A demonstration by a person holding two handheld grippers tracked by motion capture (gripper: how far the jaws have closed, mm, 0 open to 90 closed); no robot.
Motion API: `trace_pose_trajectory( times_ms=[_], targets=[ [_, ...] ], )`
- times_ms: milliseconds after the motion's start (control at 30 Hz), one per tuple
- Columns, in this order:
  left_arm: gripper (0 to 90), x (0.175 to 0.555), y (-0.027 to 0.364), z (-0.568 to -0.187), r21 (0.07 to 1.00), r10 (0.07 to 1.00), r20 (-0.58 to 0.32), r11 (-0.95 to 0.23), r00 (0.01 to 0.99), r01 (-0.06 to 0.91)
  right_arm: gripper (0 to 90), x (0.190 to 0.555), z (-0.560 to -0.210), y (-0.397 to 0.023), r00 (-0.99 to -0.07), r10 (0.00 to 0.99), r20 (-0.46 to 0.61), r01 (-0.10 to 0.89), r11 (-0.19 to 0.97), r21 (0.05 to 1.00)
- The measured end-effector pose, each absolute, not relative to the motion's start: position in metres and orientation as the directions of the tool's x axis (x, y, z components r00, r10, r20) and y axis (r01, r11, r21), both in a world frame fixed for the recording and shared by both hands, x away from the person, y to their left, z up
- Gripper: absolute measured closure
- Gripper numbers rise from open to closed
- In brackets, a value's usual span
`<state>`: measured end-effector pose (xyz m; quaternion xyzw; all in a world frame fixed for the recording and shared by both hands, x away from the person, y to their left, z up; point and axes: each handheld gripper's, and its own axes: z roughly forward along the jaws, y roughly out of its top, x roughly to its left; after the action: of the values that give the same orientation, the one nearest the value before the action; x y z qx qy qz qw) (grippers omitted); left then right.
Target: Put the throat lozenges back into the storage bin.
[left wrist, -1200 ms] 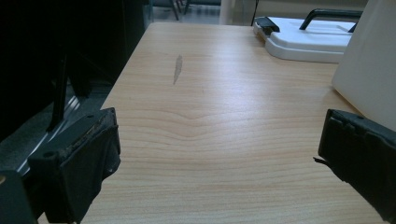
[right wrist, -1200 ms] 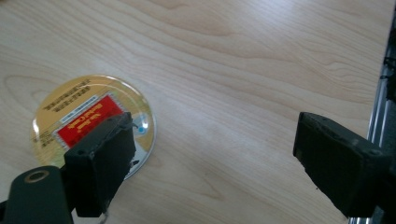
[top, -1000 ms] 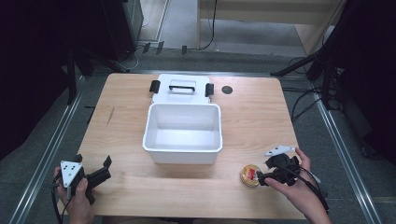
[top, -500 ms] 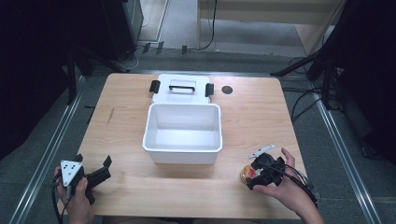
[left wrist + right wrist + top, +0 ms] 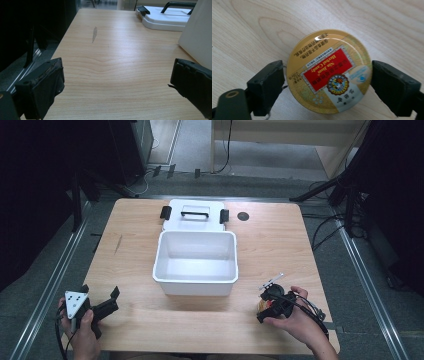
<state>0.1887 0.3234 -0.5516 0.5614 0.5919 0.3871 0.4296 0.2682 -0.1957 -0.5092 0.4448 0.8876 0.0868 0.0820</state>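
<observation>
A round gold candy tin (image 5: 329,72) with a red label lies flat on the wooden table (image 5: 280,250), near its front right edge. My right gripper (image 5: 329,76) points down over the tin, and its jaws have just been closing. The two black pads (image 5: 268,85) meet the tin's rim on either side. In the high view the right gripper (image 5: 267,307) covers most of the tin (image 5: 260,306). My left gripper (image 5: 100,293) rests at the front left corner, open with bare wood between its pads (image 5: 45,85).
An empty white bin (image 5: 195,234) stands in the middle of the table. Its lid (image 5: 195,217), with a black handle and clips, lies flat behind it. A small black disc (image 5: 243,216) sits at the back right. Dark stands and cables surround the table.
My right gripper has moved left and down onto the tin, so its jaws now sit around it. The left gripper has stayed where it was.
</observation>
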Motion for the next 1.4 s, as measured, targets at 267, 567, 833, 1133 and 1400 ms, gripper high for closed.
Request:
trace_pose_trajectory(
  times_ms=[267,567,833,1133,1400],
  targets=[
    [0.0,0.188,0.323,-0.552,0.941,0.997,-0.074,0.07,0.0,0.331,20.1,0.27,-0.51,-0.196,-0.579,0.814,-0.049,0.79,0.575,0.214],
    [0.0,0.189,0.323,-0.552,0.941,0.997,-0.079,0.076,-0.002,0.331,20.2,0.275,-0.498,-0.197,-0.58,0.813,-0.043,0.782,0.571,0.251],
    [0.0,0.189,0.324,-0.552,0.94,0.996,-0.086,0.082,-0.001,0.333,20.2,0.284,-0.479,-0.195,-0.583,0.811,-0.045,0.773,0.571,0.278],
    [0.0,0.189,0.324,-0.552,0.939,0.996,-0.086,0.082,0.0,0.335,20.2,0.298,-0.46,-0.188,-0.61,0.791,-0.049,0.748,0.595,0.294],
    [0.0,0.189,0.324,-0.552,0.938,0.996,-0.091,0.085,0.002,0.335,20.3,0.312,-0.44,-0.178,-0.641,0.767,-0.037,0.724,0.619,0.305]
  ],
)
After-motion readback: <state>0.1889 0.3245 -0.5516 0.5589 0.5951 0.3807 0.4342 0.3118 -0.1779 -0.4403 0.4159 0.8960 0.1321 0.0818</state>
